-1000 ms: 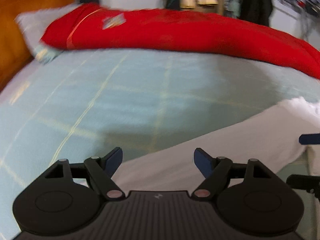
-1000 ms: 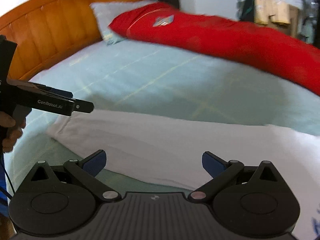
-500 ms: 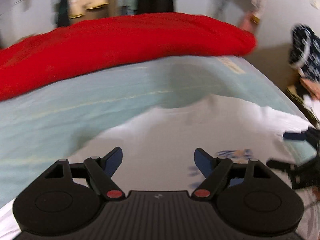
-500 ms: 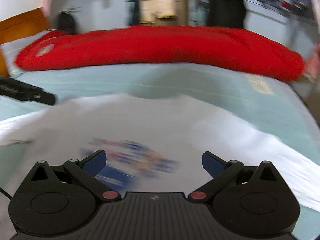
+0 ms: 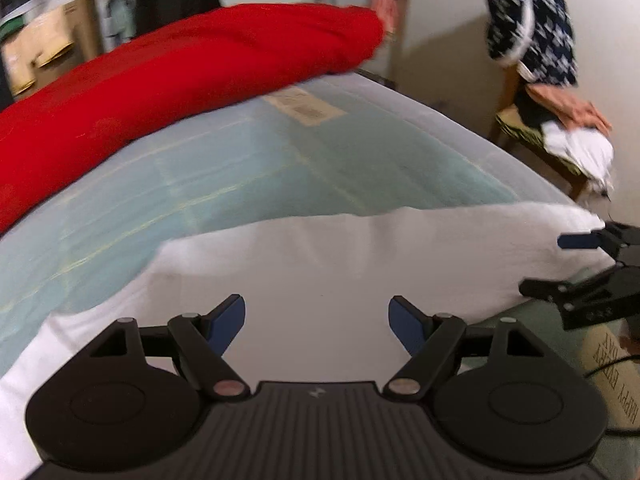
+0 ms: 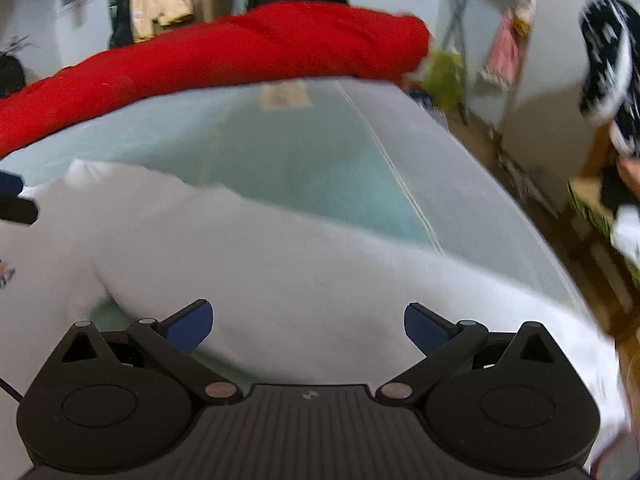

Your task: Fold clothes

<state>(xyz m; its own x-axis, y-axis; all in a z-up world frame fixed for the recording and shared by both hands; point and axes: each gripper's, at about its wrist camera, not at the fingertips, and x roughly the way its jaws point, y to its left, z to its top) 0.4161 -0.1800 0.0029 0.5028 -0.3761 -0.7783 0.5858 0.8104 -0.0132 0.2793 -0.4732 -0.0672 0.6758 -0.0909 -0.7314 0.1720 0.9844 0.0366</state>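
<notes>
One white shirt (image 5: 360, 264) is lying flat on the bed (image 5: 248, 168), on the near part of the pale blue-green sheet. Its long axis runs side to side across both wrist views, roughly parallel to the near edge of the bed, not toward the far side. In the right wrist view there's a bit of coloured print at the far left edge of the cloth, so that end is probably the chest, but I can't tell which end is collar and which is hem.

Two grippers total. The left gripper (image 5: 318, 314) has its jaws spread wide with nothing between them; it hangs over the middle of the shirt, and whether the tips touch the cloth I can't tell. The right gripper (image 6: 308, 320) is the same deal: jaws wide apart, gripping nothing, white cloth right under the blue fingertips (image 6: 190, 322). You can also see the right gripper from the left camera, out at the shirt's right end near the bed edge, jaws apart there too.

Other stuff: one long red blanket (image 5: 180, 68) rolled along the far side of the bed, well apart from the shirt. One wooden chair (image 5: 536, 140) off to the right with a pile of clothes on it. It's blurry, so I can't count those.
</notes>
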